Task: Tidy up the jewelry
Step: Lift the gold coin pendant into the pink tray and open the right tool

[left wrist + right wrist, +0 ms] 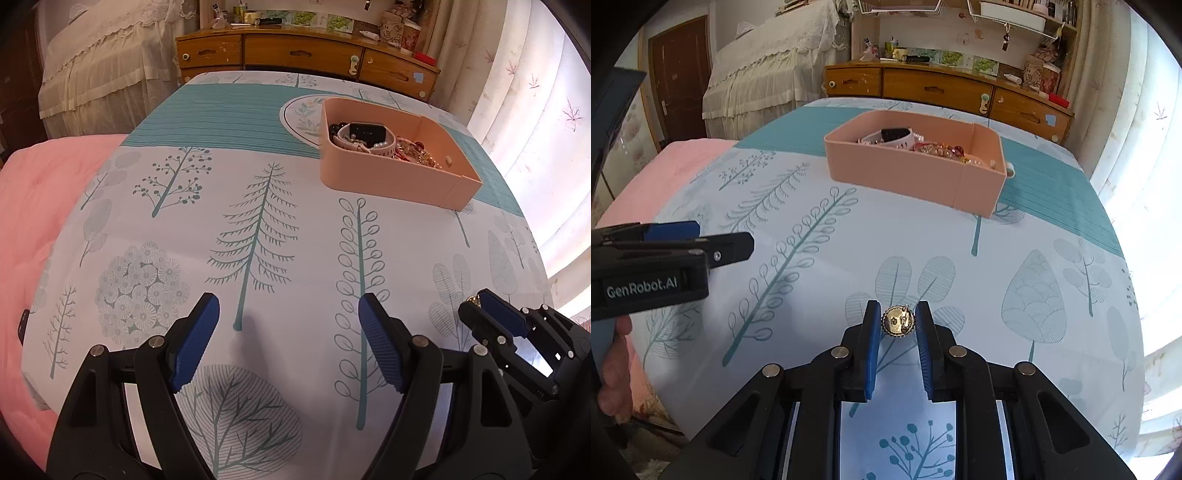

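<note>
Between my right gripper's (897,325) blue pads sits a small round gold brooch (898,322), pinched at the fingertips and held above the tree-printed bedspread (812,266). My left gripper (288,328) has its fingers spread wide with nothing between them, only printed fabric showing in the gap. Off to the right of my left fingers I see the right gripper side-on, a glint of the gold piece at its tips. Ahead of both sets of fingers, well apart from them, the pink tray (908,177) rests on the bedspread; a white watch band (890,138) and a tangle of red and gold beads (942,150) lie inside it. Beyond the tray, past the far edge of the bed, stands a wooden dresser (938,88).
</note>
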Demonstrator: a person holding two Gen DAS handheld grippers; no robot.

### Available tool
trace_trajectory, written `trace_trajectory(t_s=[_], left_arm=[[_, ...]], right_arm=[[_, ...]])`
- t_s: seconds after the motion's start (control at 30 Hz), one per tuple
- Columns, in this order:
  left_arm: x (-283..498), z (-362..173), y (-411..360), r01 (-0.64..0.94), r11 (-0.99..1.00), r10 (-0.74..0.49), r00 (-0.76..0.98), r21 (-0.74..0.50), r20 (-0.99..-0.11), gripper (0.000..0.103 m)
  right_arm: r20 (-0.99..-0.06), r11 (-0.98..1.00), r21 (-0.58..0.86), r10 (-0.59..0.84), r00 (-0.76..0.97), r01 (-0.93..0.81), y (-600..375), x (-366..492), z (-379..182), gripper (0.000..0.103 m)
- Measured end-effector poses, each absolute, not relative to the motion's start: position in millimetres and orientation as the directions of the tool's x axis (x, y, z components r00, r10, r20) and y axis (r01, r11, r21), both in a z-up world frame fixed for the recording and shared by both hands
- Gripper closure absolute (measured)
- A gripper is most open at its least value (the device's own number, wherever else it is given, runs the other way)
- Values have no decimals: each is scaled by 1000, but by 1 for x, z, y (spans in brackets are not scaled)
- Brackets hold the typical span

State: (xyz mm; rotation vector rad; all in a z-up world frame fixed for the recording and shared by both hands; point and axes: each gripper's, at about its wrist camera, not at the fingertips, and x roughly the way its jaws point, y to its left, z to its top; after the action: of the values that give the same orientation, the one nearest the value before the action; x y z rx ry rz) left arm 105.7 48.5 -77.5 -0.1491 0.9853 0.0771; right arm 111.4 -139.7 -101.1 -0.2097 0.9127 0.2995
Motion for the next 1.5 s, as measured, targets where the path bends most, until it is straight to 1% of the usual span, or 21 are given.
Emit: trace_trajectory(t_s=[0.17, 0.3, 0.37, 0.43, 0.53, 0.6, 0.7, 0.8, 0.93, 1.1, 1.2, 1.27, 1.3, 1.5], left_arm=[[115, -66, 53, -126, 986, -18, 558, -106, -830, 27], [127, -45, 62, -129, 986, -17, 575, -110, -818, 27], [136, -32, 67, -133, 984, -16, 583, -115, -812, 22], [145, -17, 72, -135, 982, -27, 598, -134, -801, 19], [165, 6, 74, -141, 983, -3, 613, -113, -790, 18], [177, 21, 75, -126, 984, -16, 632, -123, -775, 18], [196, 42, 74, -129, 986, 7, 662, -105, -749, 18], [214, 55, 71, -135, 989, 41, 667, -66, -744, 18], [239, 56, 70, -141, 988, 48, 649, -58, -759, 18], [262, 48, 68, -140, 988, 38, 618, -63, -785, 18], [268, 41, 65, -133, 990, 41, 613, -52, -789, 18], [271, 35, 64, -137, 989, 43, 610, -52, -791, 18], [272, 34, 64, -141, 988, 42, 608, -56, -793, 18], [265, 34, 65, -148, 986, 31, 611, -75, -791, 18]], right_arm=[[-780, 936, -30, 198, 594, -351, -137, 119, -81, 84], [-754, 931, 4, 242, 610, -365, -135, 130, -53, 84], [-737, 925, 28, 275, 617, -378, -133, 137, -36, 84], [-720, 920, 43, 299, 626, -390, -131, 144, -20, 84], [-696, 912, 67, 333, 636, -404, -127, 160, 3, 84], [-689, 914, 78, 338, 641, -399, -125, 174, 18, 84], [-694, 920, 104, 339, 635, -377, -126, 199, 36, 84], [-705, 927, 151, 345, 620, -344, -131, 226, 50, 84], [-733, 937, 180, 330, 594, -299, -135, 258, 55, 84], [-769, 938, 192, 326, 550, -288, -131, 285, 43, 83], [-783, 939, 195, 323, 532, -284, -127, 293, 32, 79], [-784, 938, 199, 326, 529, -283, -126, 294, 30, 72], [-783, 939, 198, 323, 531, -280, -125, 294, 26, 70], [-760, 943, 198, 320, 565, -268, -128, 285, 31, 70]])
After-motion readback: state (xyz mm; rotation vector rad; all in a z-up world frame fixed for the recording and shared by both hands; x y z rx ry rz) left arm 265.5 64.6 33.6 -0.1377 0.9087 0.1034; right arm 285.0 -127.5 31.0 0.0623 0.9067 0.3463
